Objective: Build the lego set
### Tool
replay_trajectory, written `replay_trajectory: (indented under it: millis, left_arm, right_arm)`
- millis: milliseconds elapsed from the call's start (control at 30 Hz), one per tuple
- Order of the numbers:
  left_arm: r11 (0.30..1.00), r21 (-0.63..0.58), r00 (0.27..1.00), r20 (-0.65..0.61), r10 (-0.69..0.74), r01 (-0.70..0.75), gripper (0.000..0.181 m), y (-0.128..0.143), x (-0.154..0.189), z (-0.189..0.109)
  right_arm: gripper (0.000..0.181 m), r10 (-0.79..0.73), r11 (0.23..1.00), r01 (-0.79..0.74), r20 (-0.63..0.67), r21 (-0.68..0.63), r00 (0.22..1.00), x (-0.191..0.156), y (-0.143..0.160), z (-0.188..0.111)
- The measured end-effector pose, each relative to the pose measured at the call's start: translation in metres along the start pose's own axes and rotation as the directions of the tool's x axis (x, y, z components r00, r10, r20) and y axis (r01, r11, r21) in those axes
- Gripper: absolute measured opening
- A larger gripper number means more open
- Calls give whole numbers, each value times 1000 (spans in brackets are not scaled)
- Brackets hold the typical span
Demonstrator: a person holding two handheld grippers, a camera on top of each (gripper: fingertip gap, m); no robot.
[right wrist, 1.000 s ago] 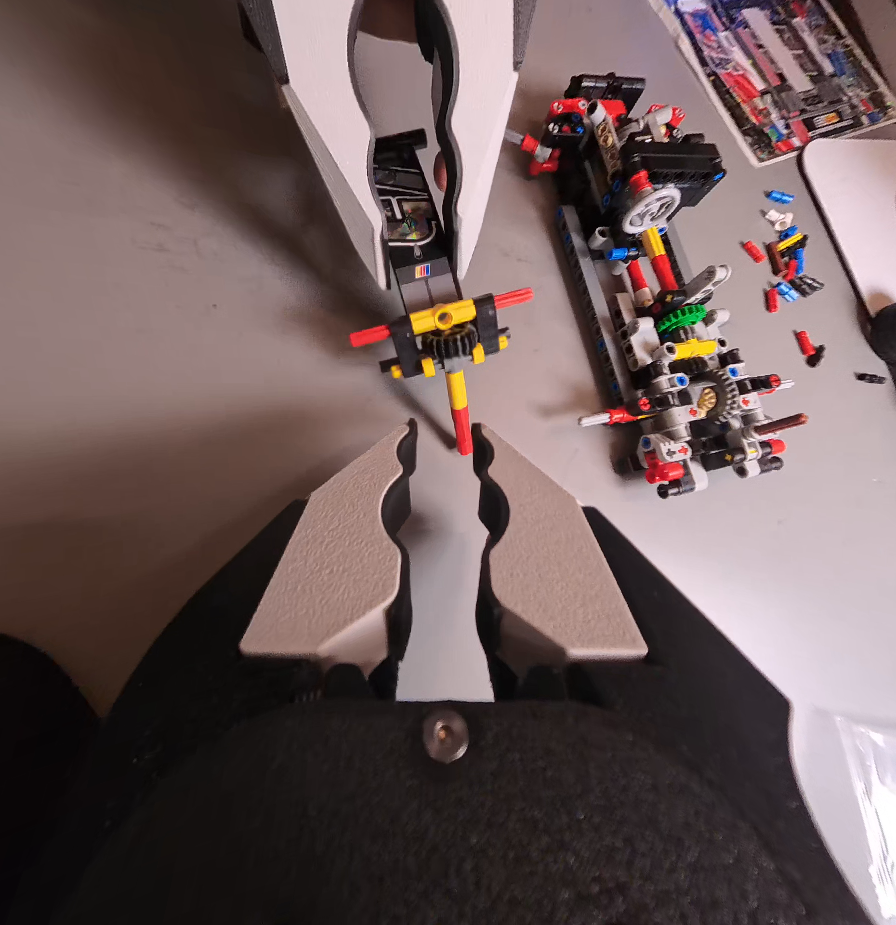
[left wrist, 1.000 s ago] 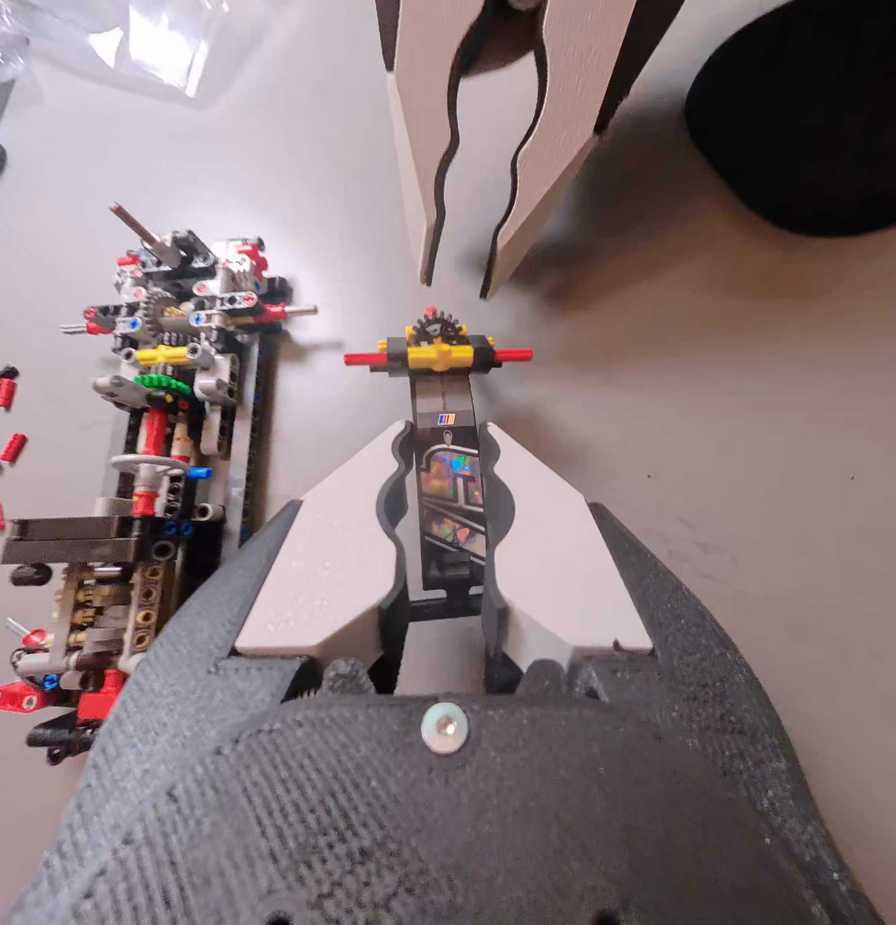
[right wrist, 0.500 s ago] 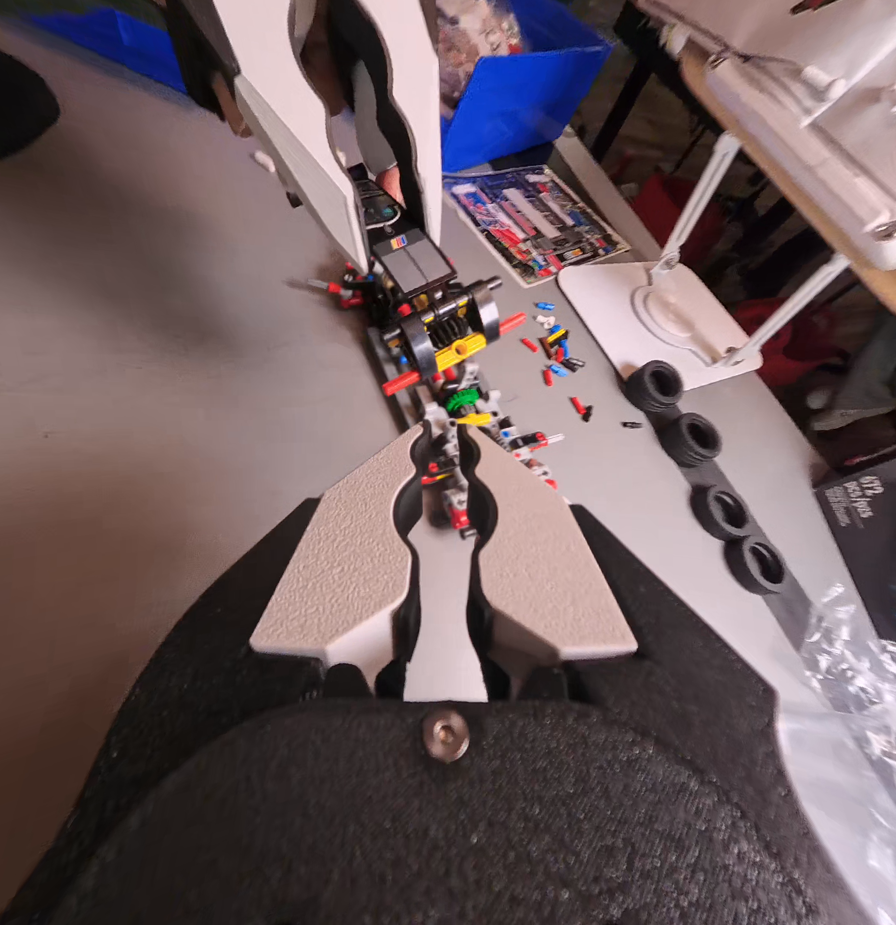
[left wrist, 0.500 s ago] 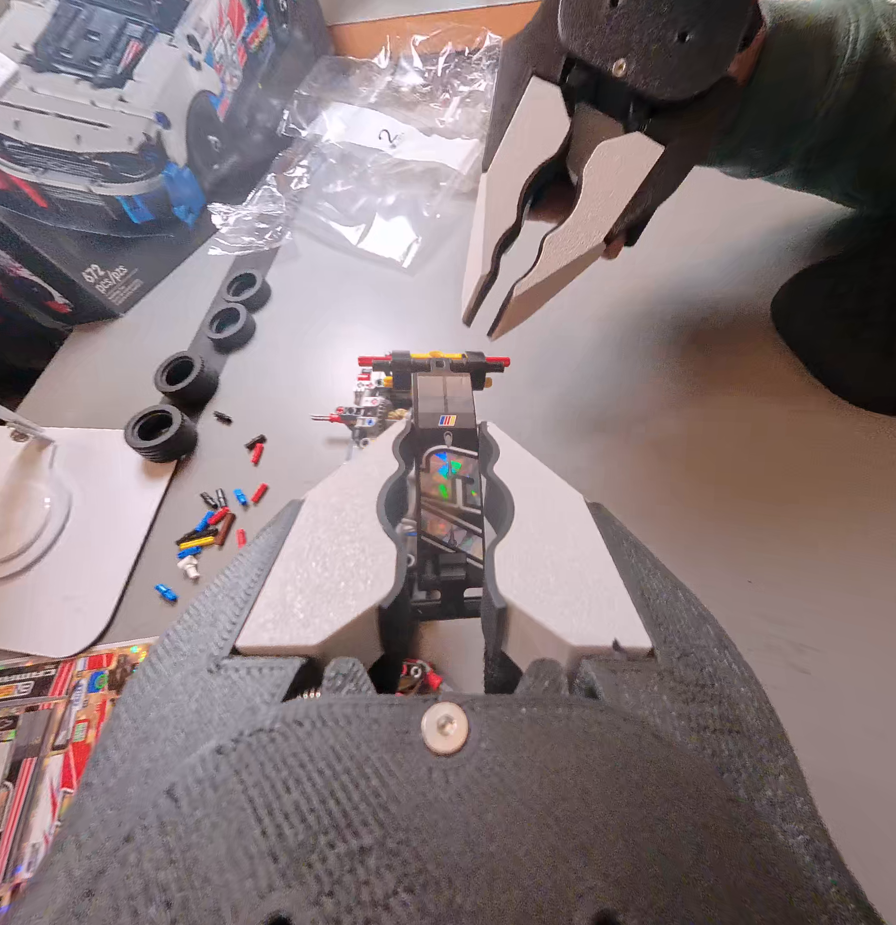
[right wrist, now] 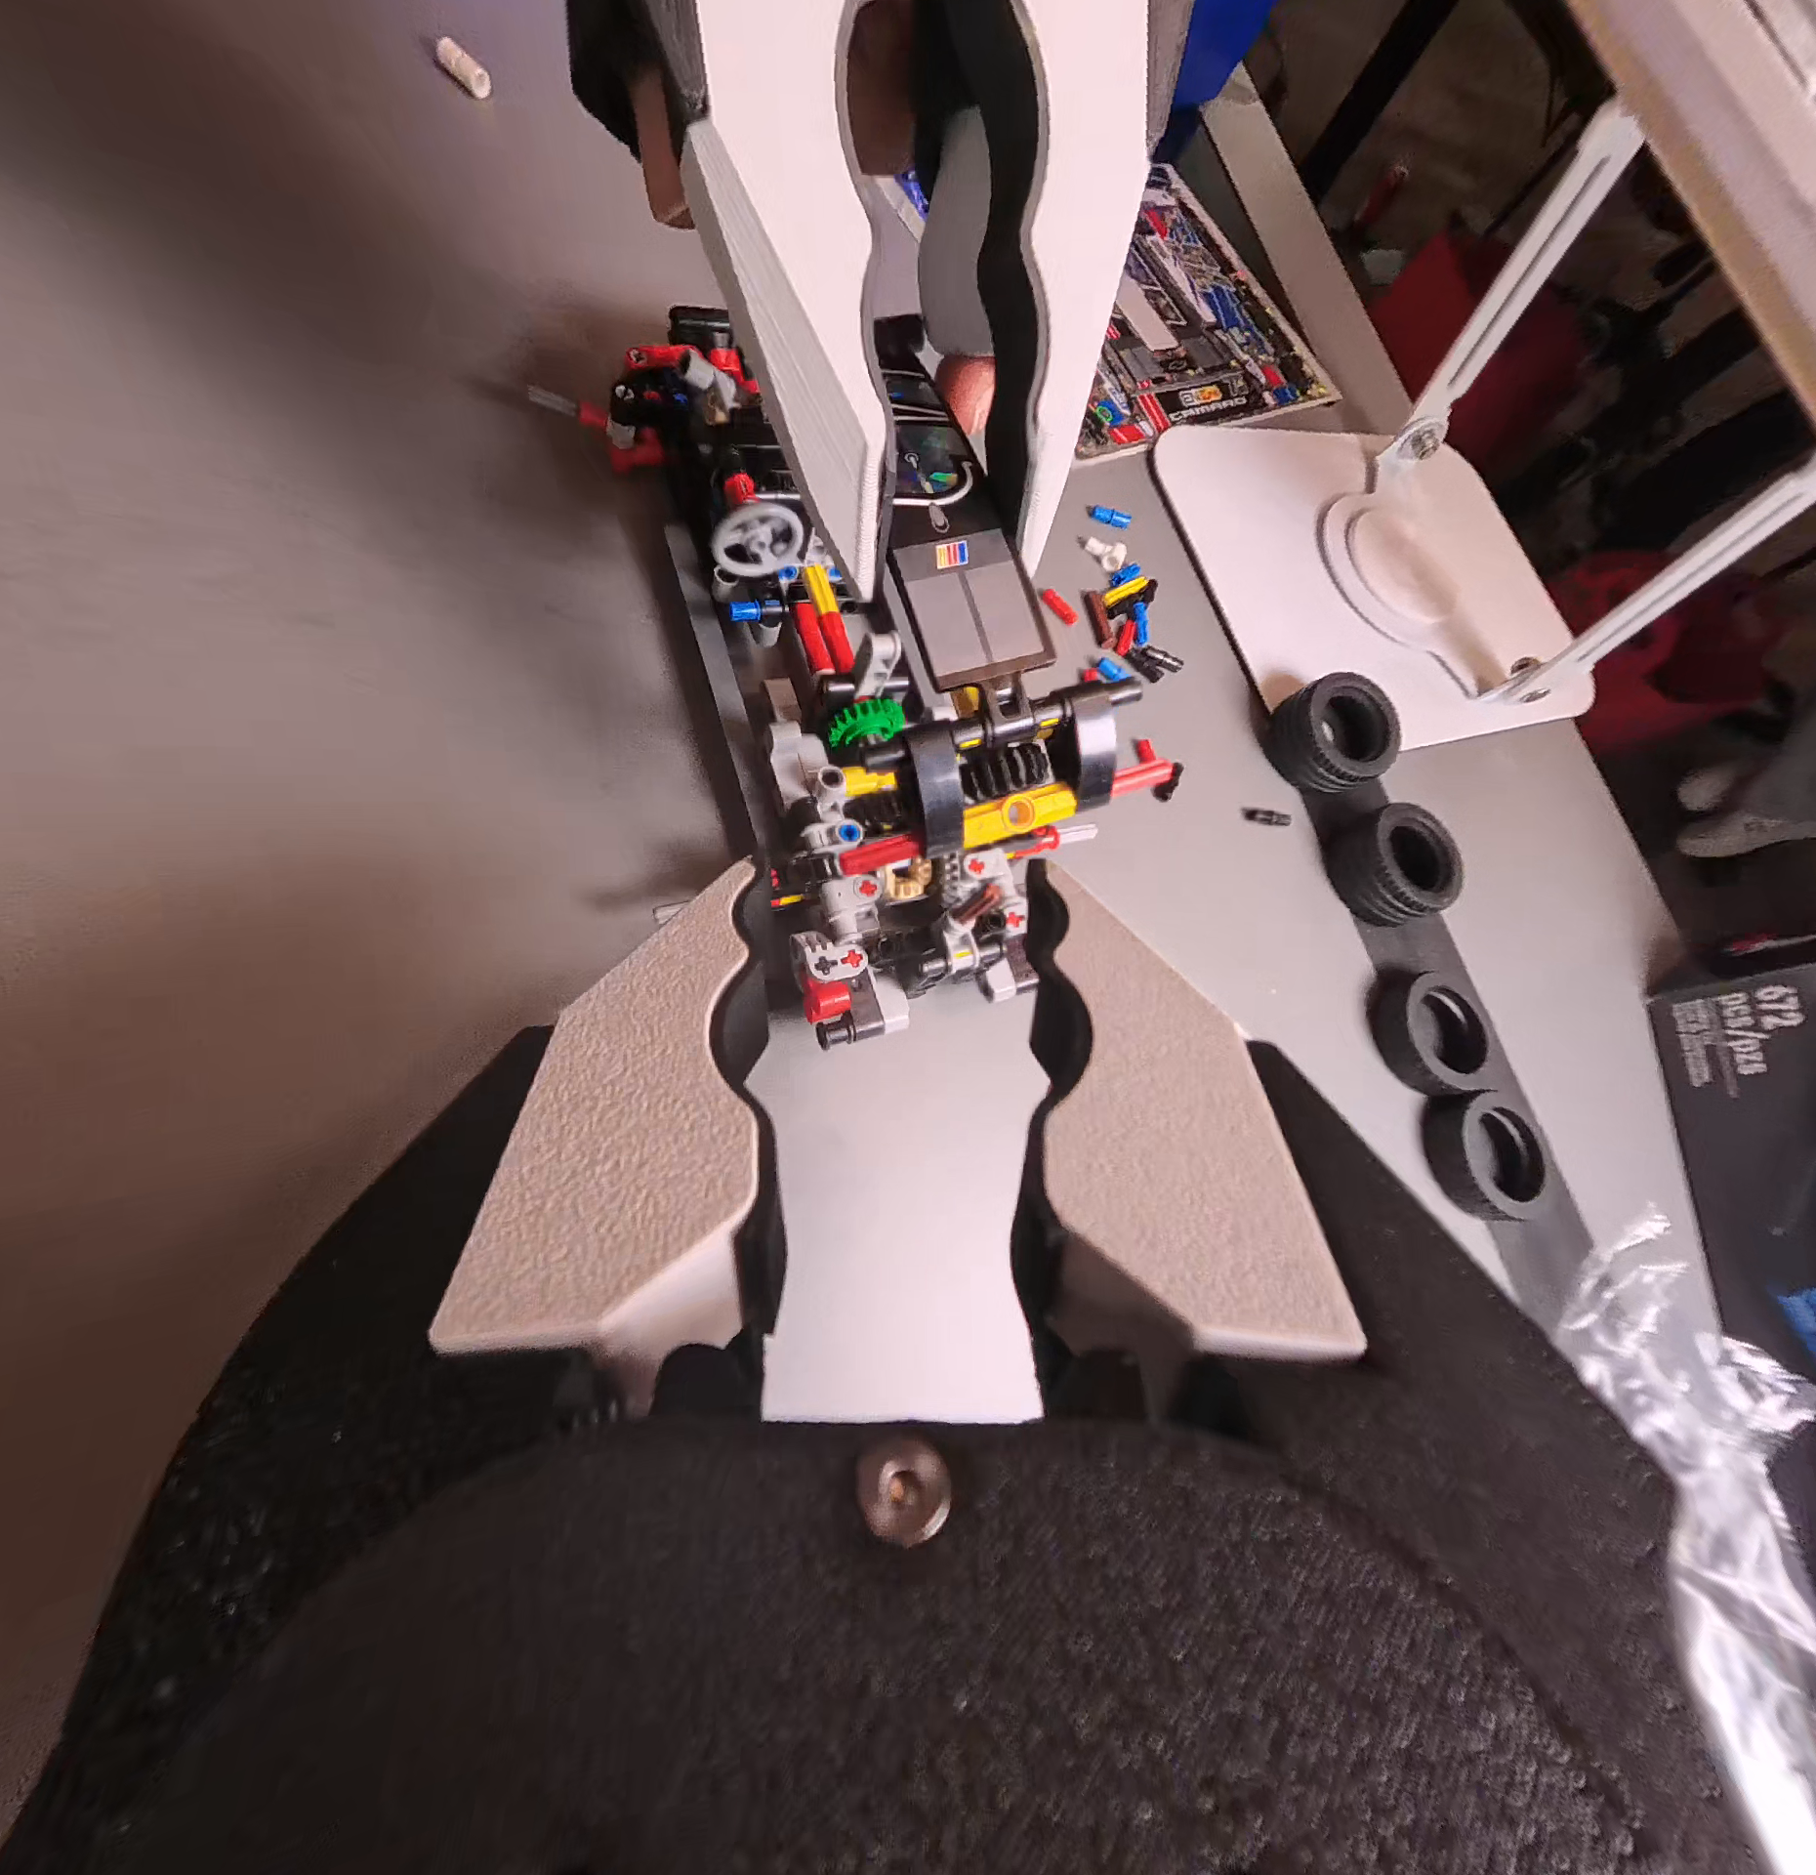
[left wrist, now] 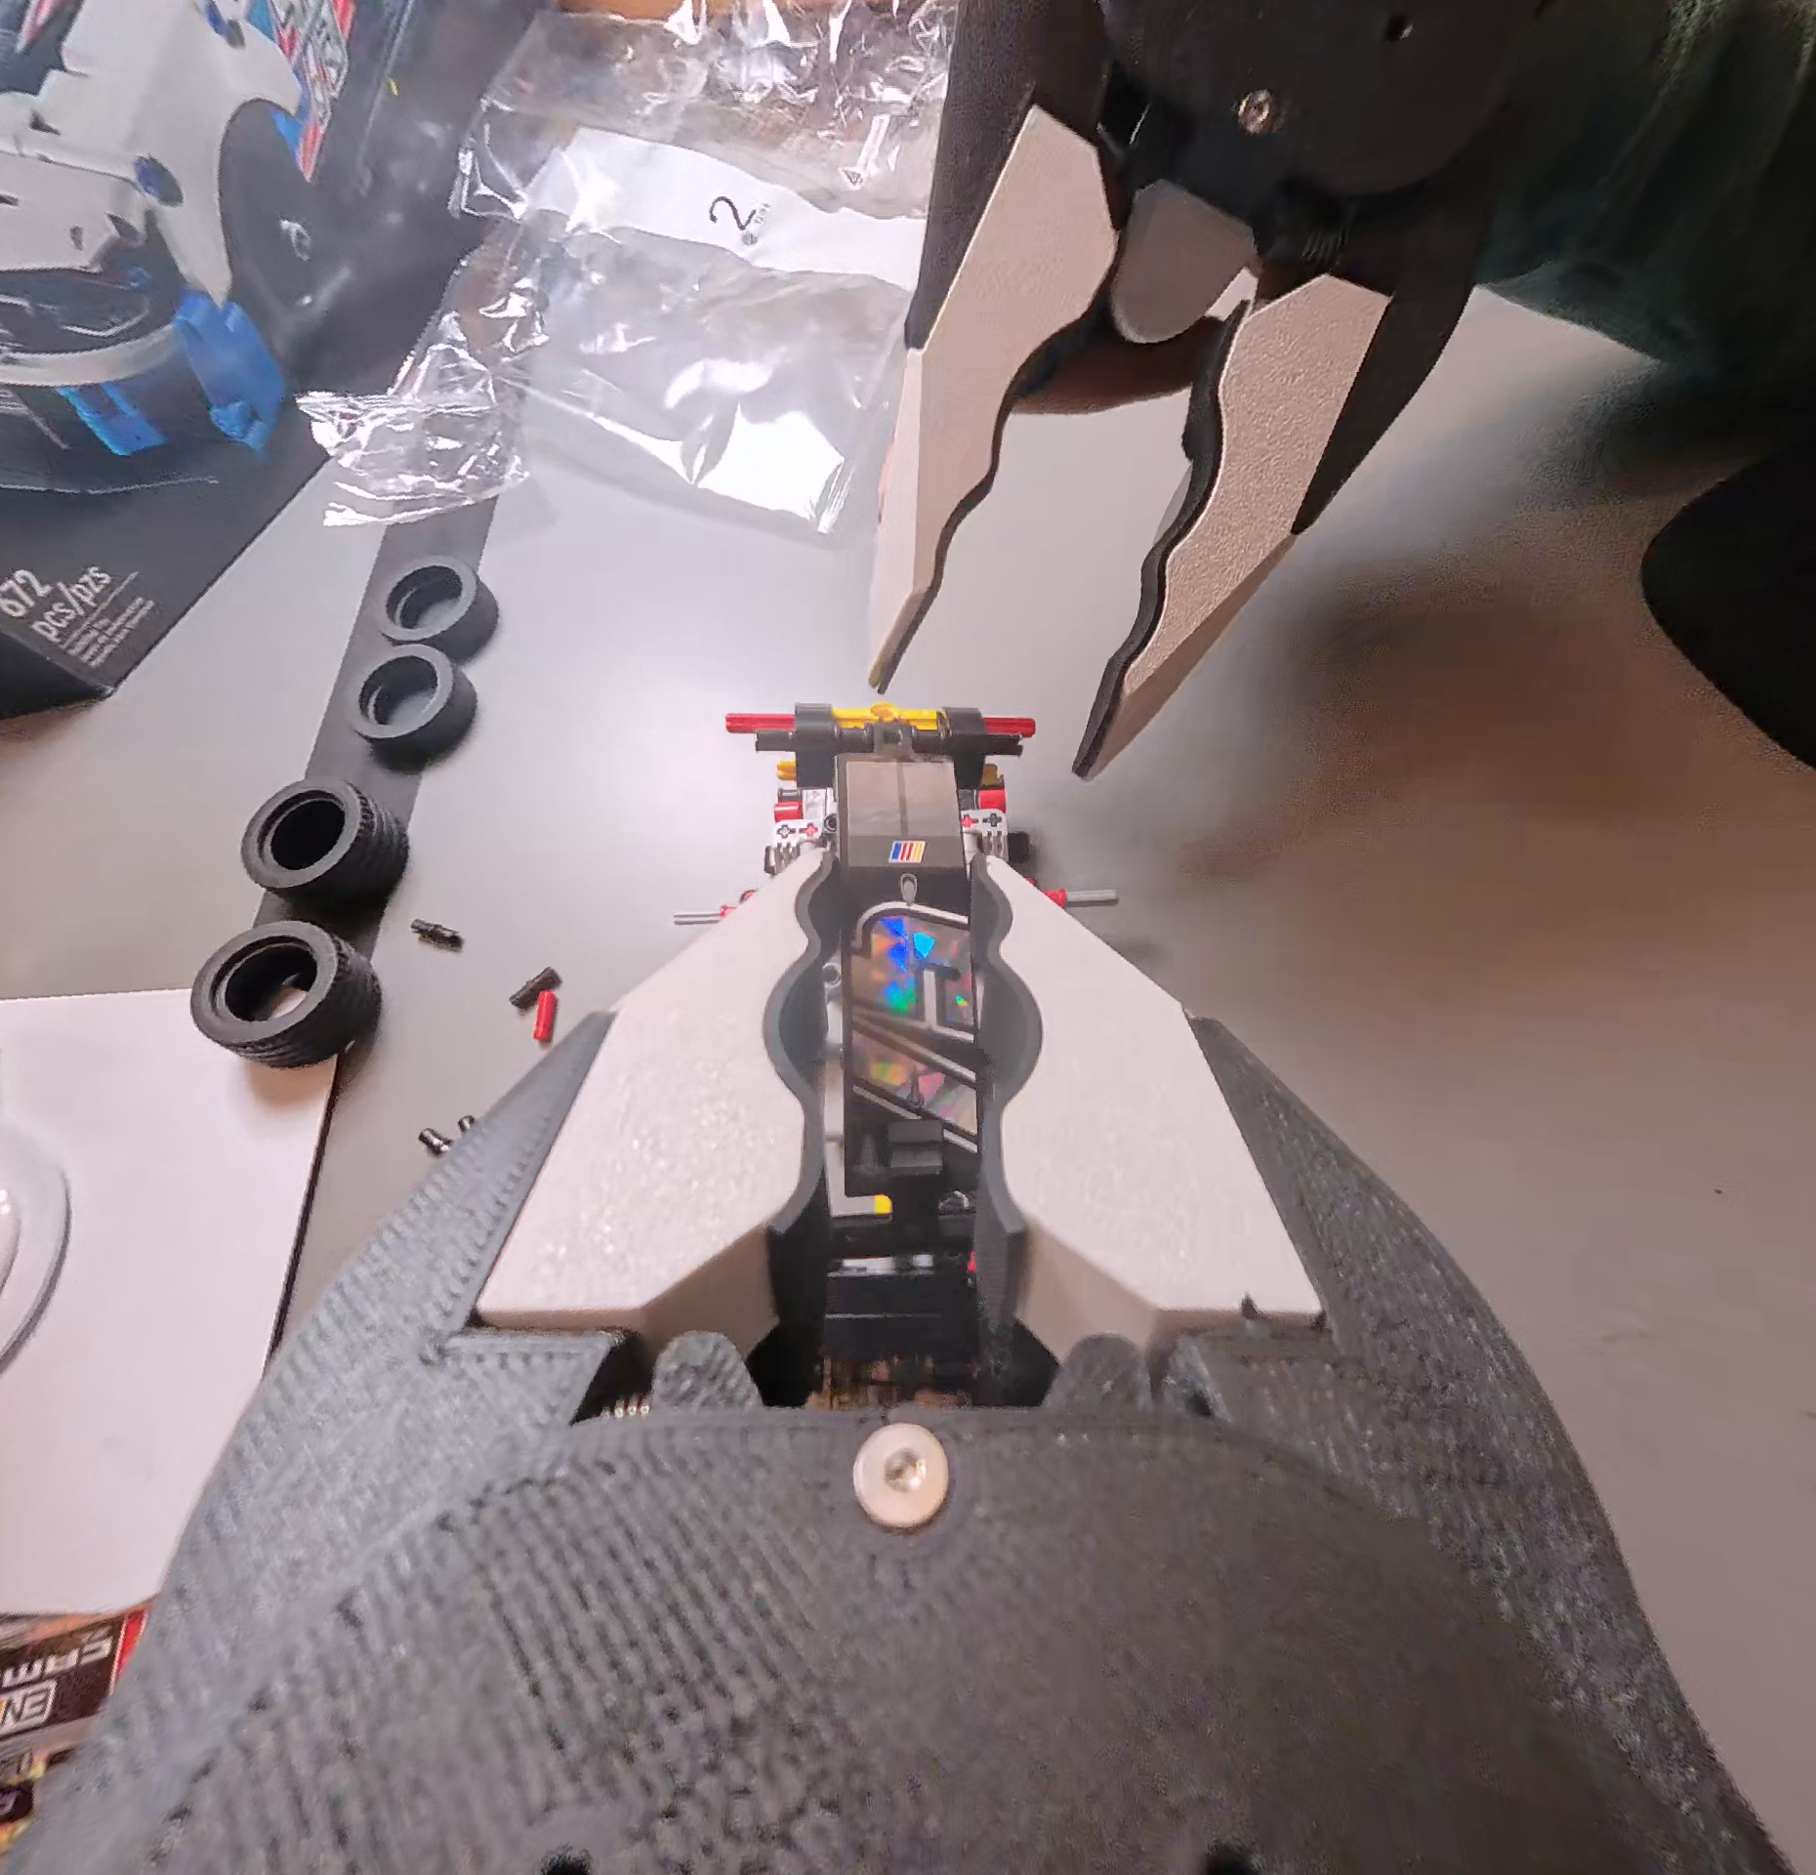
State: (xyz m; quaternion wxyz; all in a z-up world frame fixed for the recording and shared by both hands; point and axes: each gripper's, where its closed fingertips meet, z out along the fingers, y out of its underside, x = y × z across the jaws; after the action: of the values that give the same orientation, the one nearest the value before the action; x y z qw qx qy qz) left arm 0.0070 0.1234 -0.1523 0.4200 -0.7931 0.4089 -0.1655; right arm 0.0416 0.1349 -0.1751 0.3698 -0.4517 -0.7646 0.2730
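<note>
My left gripper (left wrist: 899,875) is shut on a black lego sub-assembly (left wrist: 909,1015) with a shiny sticker panel. Its far end carries a yellow beam, a red axle and a black gear (right wrist: 1005,781). It hangs just above the long lego chassis (right wrist: 884,954) on the grey table (left wrist: 1391,1015); I cannot tell whether they touch. My right gripper (right wrist: 899,883) is open and empty, its fingertips on either side of the chassis's near end. In the left wrist view the right gripper (left wrist: 980,725) hovers beyond the sub-assembly's axle end. The left gripper (right wrist: 950,583) also shows in the right wrist view.
Several black tyres (left wrist: 295,989) lie in a row left of the chassis. Loose small pins (right wrist: 1127,619) lie beside it. A white lamp base (right wrist: 1391,568), an instruction booklet (right wrist: 1208,355), clear plastic bags (left wrist: 681,304) and the set box (left wrist: 103,304) surround the work area. Some 5 cm of space lies between my two pairs of fingers.
My left gripper has carried the sub-assembly from beside the chassis to over it. My right gripper has swung round to the chassis's end and its jaws have opened wider.
</note>
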Motion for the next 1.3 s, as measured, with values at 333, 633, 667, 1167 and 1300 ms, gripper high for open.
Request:
replay_trajectory:
  millis: [333,633,667,1167,1300]
  left_arm:
    - [999,-46,999,-39,-7,5,23,18,-9,19]
    - [998,-57,999,-46,-23,20,23,21,-9,20]
    - [998,-63,999,-47,-27,24,23,22,-10,20]
    - [993,-113,997,-61,-39,32,23,32,-11,20]
    - [993,-112,997,-63,-38,31,23,33,-11,21]
  right_arm:
    - [43,136,983,-148,109,108,985,3,17,18]
    - [43,148,982,-161,124,100,981,1,20,19]
    - [42,147,982,-160,125,99,981,0,19,19]
    - [41,148,982,-157,89,107,985,10,18,11]
    - [32,186,967,-197,85,161,979,19,14,1]
